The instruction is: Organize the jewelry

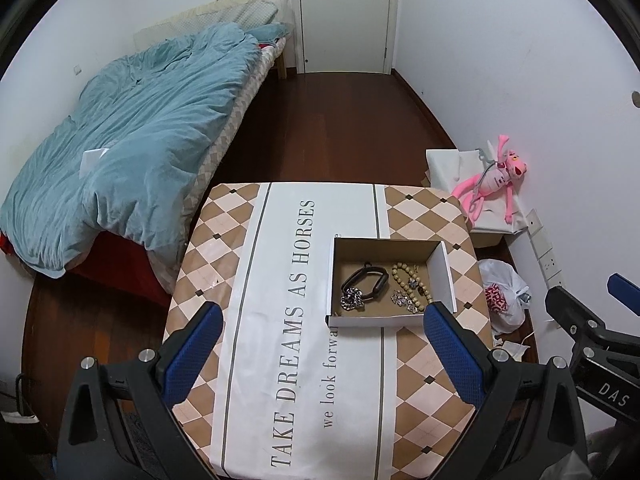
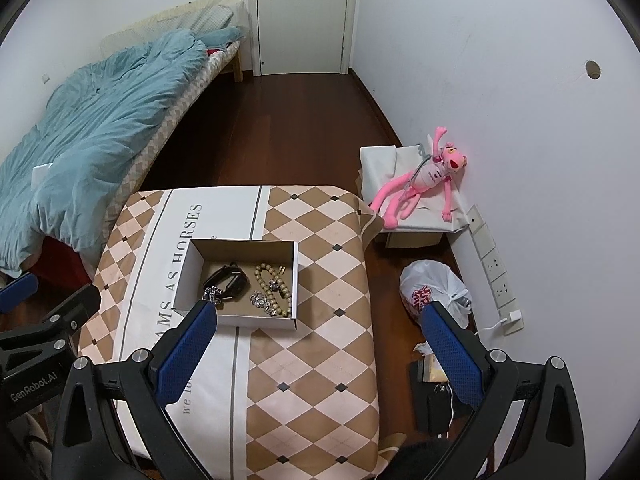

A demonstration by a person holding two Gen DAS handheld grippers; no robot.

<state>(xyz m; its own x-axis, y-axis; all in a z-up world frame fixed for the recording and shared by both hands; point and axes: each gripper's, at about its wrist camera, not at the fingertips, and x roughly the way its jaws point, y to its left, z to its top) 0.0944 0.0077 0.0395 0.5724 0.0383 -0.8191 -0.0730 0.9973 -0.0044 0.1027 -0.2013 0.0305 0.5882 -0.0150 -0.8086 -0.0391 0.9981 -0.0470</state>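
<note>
- Both claws hang above the counter (image 1: 240, 260) with jaws spread wide and nothing held: the left claw (image 1: 320, 356) near the box's front edge, the right claw (image 2: 320, 356) half over the counter, half over the floor.
- One open cardboard box (image 1: 384, 322) sits on the counter's patterned cloth, right of the printed lettering.
- Inside it lie a black band (image 1: 366, 278), a silver chain (image 1: 352, 299) touching the band, one bead string (image 1: 412, 286) and some small sparkly pieces (image 1: 402, 300), too tangled to count.
- Nothing lies between either claw and the box.
- Around: one bed (image 1: 132, 148) left of the counter, one pink plush toy (image 2: 420, 180) on a white-covered stand by the wall, one plastic bag (image 2: 434, 294) on the floor, one door (image 1: 344, 12) at the far end.
</note>
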